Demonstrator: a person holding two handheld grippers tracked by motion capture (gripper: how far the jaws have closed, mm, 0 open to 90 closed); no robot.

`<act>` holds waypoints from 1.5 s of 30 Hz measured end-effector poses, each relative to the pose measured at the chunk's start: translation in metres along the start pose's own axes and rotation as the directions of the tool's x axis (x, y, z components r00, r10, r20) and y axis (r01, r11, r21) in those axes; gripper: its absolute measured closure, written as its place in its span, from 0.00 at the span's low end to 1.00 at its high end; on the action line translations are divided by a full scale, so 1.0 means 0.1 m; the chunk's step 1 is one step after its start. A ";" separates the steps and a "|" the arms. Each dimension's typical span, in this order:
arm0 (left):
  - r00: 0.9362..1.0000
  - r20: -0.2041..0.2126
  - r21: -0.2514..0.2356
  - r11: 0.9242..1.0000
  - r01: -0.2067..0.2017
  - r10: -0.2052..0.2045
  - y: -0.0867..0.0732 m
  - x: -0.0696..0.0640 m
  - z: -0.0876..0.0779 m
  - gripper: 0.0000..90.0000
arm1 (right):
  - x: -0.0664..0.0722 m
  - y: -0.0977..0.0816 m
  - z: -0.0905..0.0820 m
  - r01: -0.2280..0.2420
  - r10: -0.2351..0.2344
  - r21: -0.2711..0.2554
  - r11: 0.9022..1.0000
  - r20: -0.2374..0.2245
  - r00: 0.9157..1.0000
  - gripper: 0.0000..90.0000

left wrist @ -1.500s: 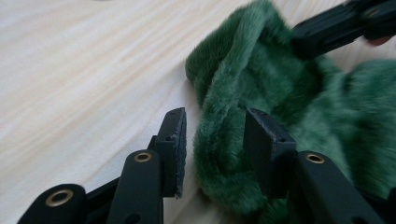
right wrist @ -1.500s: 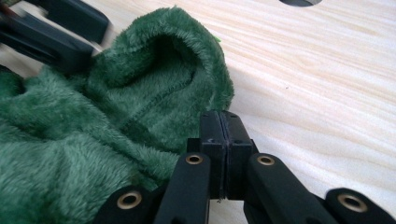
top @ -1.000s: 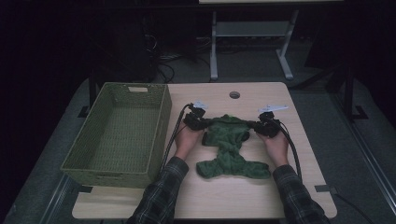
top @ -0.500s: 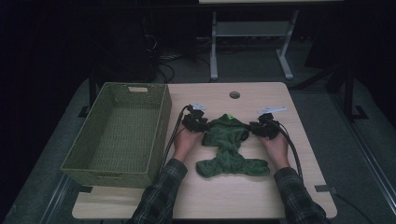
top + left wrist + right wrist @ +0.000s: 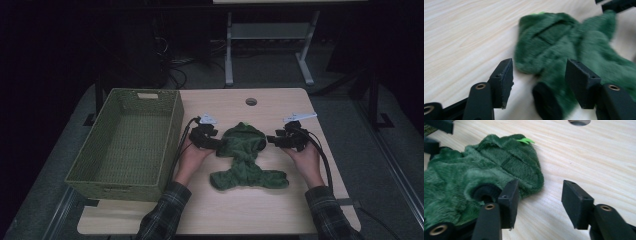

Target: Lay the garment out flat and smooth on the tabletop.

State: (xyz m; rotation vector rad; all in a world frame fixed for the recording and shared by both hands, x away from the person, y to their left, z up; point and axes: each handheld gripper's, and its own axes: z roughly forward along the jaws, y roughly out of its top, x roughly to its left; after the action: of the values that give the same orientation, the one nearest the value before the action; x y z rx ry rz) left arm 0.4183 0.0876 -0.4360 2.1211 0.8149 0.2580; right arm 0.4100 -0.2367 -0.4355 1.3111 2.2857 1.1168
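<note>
Both tongs opening, green garment (image 5: 246, 155) released.

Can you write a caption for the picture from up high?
Both tongs, left and right, open beside a green fleece garment near a wicker basket.

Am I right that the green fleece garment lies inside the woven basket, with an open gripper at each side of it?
Not quite: the green fleece garment lies on the wooden table, to the right of the woven basket, as the high view shows. The left gripper and right gripper are indeed open at its sides.
</note>
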 end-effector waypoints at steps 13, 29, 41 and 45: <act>0.997 0.035 0.006 0.998 -0.070 0.070 -0.31 -0.44 -0.46 0.24 | 0.25 -0.09 -0.31 0.027 -0.027 -0.013 1.000 -0.016 1.000 0.47; 0.995 0.026 -0.008 0.995 -0.099 0.099 -0.97 -0.87 -0.72 0.14 | 0.76 -0.23 -0.34 0.121 -0.124 -0.033 0.992 -0.116 0.985 0.50; 0.992 0.025 0.054 0.991 -0.126 0.125 -1.21 -0.94 -0.75 0.14 | 1.25 -0.26 -0.28 0.207 -0.216 -0.061 0.976 -0.211 0.953 0.59; 0.991 0.031 0.070 0.989 -0.131 0.129 -1.24 -0.93 -0.74 0.14 | 1.41 -0.25 -0.25 0.225 -0.235 -0.066 0.972 -0.248 0.940 0.62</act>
State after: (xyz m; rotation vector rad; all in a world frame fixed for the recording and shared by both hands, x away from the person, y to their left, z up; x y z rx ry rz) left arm 0.2573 0.1310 -0.4755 2.2446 0.6801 0.2719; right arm 0.3033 -0.1392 -0.4189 0.8991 2.5056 1.2997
